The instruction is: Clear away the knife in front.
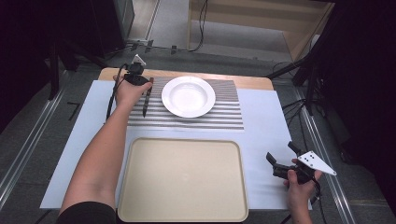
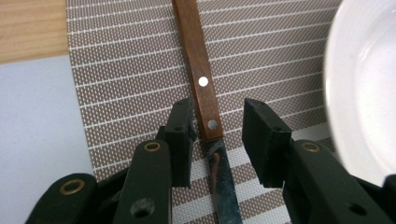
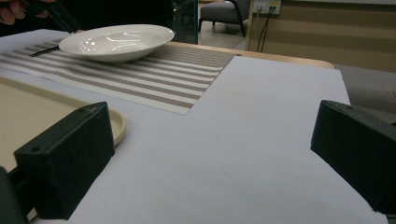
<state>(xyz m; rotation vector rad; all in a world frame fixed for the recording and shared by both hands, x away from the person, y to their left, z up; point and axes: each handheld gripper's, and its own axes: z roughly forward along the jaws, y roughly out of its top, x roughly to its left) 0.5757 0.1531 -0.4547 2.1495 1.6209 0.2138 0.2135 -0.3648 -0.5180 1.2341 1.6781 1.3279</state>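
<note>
The table knife with a brown riveted wooden handle and steel blade lies flat on the striped woven placemat, just left of the white deep plate. The left gripper has its jaws spread on both sides of the handle end, not yet pinching. The knife looks light and stiff; its blade seems slippery (the wood is the better place to hold). The right gripper hovers with spread jaws over the pale blue surface

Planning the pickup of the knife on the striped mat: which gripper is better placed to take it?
Left. The left gripper already straddles the knife, jaws open; the right gripper is far off, right of the tray.
</note>
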